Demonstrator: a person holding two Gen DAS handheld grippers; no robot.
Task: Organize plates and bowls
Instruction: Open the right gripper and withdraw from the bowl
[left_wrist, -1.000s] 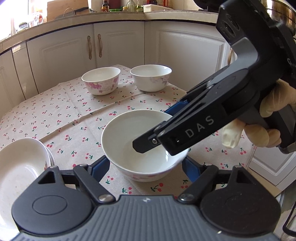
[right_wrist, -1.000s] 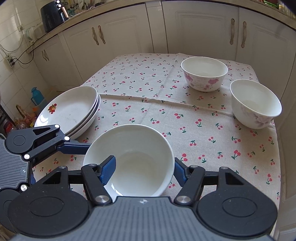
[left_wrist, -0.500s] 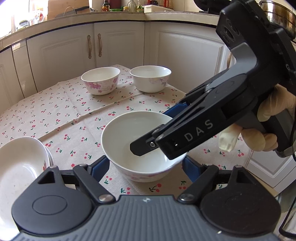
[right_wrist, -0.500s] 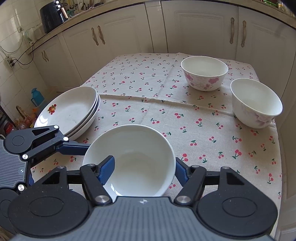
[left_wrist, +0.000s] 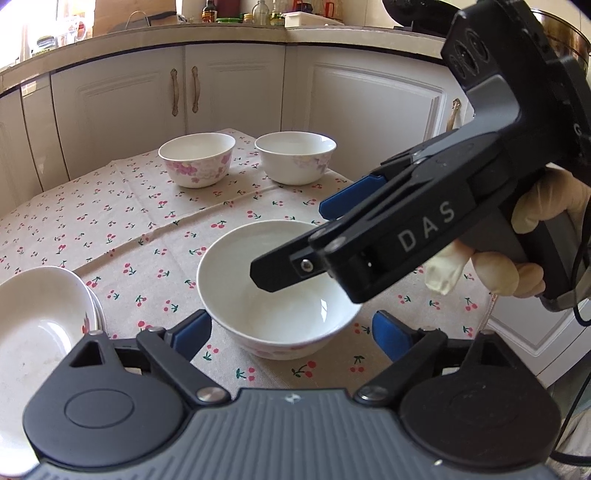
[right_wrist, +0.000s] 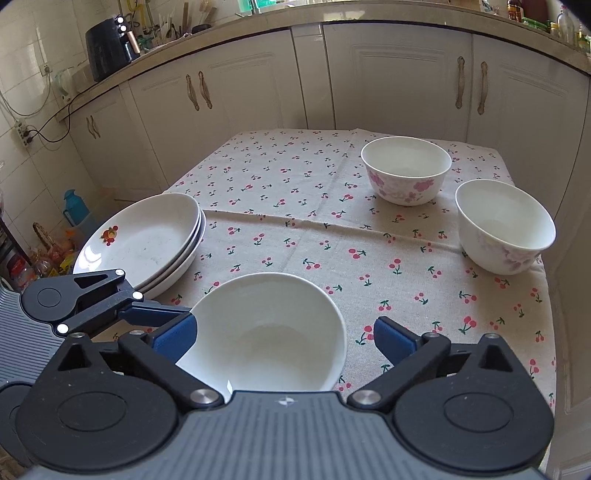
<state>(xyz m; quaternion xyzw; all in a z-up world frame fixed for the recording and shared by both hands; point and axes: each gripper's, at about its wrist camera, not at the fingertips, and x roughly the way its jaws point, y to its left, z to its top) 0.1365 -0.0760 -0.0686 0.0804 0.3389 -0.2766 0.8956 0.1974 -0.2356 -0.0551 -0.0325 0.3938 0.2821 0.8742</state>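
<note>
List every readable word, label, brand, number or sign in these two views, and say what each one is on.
"DAS": white letters on the side of the right gripper, seen in the left wrist view.
A lone letter, perhaps "G", on the same gripper's upper body, cut off at the frame edge: not readable.
Labels on the countertop bottles: too small to read.
No other text is readable.

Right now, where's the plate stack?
The plate stack sits at the table's left edge in the right wrist view, left of the near plain bowl and just beyond the left gripper; in the left wrist view it is at lower left.
</note>
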